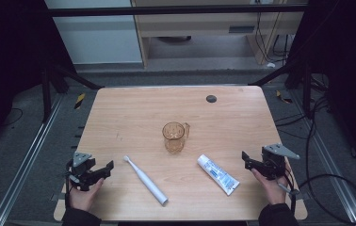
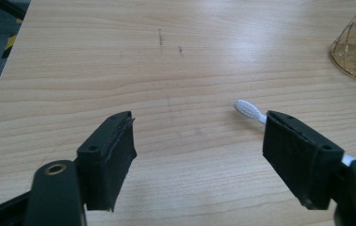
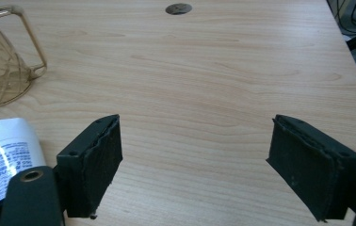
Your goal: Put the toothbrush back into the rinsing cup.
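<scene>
A clear amber cup [image 1: 175, 136] with a handle stands upright near the middle of the wooden table [image 1: 133, 108]. A white toothbrush [image 1: 144, 180] lies diagonally in front of it to the left, its bristle head [image 2: 247, 109] toward the cup. A white toothpaste tube [image 1: 217, 174] lies to the right. My left gripper [image 1: 101, 171] rests open at the front left edge, held by a hand, with nothing between its jaws. My right gripper [image 1: 247, 161] is open at the front right, empty, with the tube [image 3: 4, 153] just to its left.
A small dark round disc [image 1: 211, 99] sits in the table top near the far right corner. Metal rails run along both sides of the table, and cables lie on the floor at the right.
</scene>
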A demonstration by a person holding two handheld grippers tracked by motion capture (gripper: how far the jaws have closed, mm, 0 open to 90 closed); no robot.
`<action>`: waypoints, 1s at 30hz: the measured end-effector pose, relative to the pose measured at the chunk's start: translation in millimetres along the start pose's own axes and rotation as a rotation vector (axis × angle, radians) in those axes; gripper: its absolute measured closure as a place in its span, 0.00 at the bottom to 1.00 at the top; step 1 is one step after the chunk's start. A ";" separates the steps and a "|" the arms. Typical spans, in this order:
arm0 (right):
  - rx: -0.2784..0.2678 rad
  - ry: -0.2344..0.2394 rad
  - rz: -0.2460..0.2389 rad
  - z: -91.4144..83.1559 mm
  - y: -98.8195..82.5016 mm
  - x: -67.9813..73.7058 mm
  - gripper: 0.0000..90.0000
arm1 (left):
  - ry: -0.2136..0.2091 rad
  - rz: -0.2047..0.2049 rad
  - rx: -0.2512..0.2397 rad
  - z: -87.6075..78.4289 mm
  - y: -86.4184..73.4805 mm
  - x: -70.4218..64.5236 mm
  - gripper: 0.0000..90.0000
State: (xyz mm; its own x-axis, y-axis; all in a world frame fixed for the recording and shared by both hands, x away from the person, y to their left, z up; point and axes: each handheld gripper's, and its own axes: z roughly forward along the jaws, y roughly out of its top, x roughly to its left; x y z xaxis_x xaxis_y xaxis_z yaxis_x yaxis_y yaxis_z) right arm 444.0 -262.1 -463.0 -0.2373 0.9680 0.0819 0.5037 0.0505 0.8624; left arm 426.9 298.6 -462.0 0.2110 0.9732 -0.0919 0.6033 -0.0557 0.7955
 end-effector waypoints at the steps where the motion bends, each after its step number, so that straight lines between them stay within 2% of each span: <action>1: 0.005 -0.001 -0.007 0.0 -0.8 1.2 0.20 | 0.002 0.003 -0.003 -0.5 -0.1 -1.6 0.30; 8: 0.016 -0.006 -0.058 -3.2 -4.3 7.7 0.21 | -0.032 0.038 0.000 -5.0 -3.0 -15.3 0.47; 14: 0.013 0.015 -0.085 -6.8 -5.3 14.9 0.24 | -0.063 0.109 0.027 -7.3 -5.4 -30.6 0.58; 16: 0.009 0.023 -0.089 -7.4 -5.3 17.4 0.26 | -0.074 0.138 0.036 -7.5 -6.0 -36.6 0.61; 17: 0.009 0.023 -0.089 -7.4 -5.3 17.4 0.26 | -0.074 0.138 0.036 -7.5 -6.0 -36.6 0.63; 18: 0.006 0.025 -0.097 -7.8 -5.0 18.9 0.27 | -0.088 0.159 0.047 -6.8 -7.0 -42.8 0.65; 19: 0.006 0.025 -0.097 -7.8 -5.0 18.9 0.27 | -0.088 0.159 0.047 -6.8 -7.0 -42.8 0.67; 20: 0.005 0.030 -0.100 -7.9 -4.9 19.4 0.27 | -0.102 0.177 0.058 -5.6 -8.0 -47.1 0.69; 23: 0.010 0.032 -0.098 -7.4 -5.6 19.3 0.28 | -0.134 0.191 0.084 -2.1 -9.7 -52.7 0.73; 25: 0.013 0.033 -0.098 -7.1 -6.0 19.3 0.28 | -0.141 0.195 0.091 -1.0 -10.2 -54.3 0.77; 27: 0.018 0.028 -0.102 -6.4 -6.8 19.2 0.28 | -0.163 0.212 0.118 1.9 -11.8 -59.2 0.80; 30: 0.017 0.029 -0.102 -6.2 -7.0 17.9 0.29 | -0.183 0.234 0.130 4.1 -12.8 -63.9 0.86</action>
State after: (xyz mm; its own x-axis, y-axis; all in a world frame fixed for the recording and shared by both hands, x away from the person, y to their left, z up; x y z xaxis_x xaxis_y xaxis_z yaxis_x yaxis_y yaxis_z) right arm 431.0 -246.7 -464.5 -0.3121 0.9500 0.0084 0.4894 0.1532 0.8585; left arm 408.9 236.2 -468.7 0.4830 0.8751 -0.0311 0.6131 -0.3125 0.7256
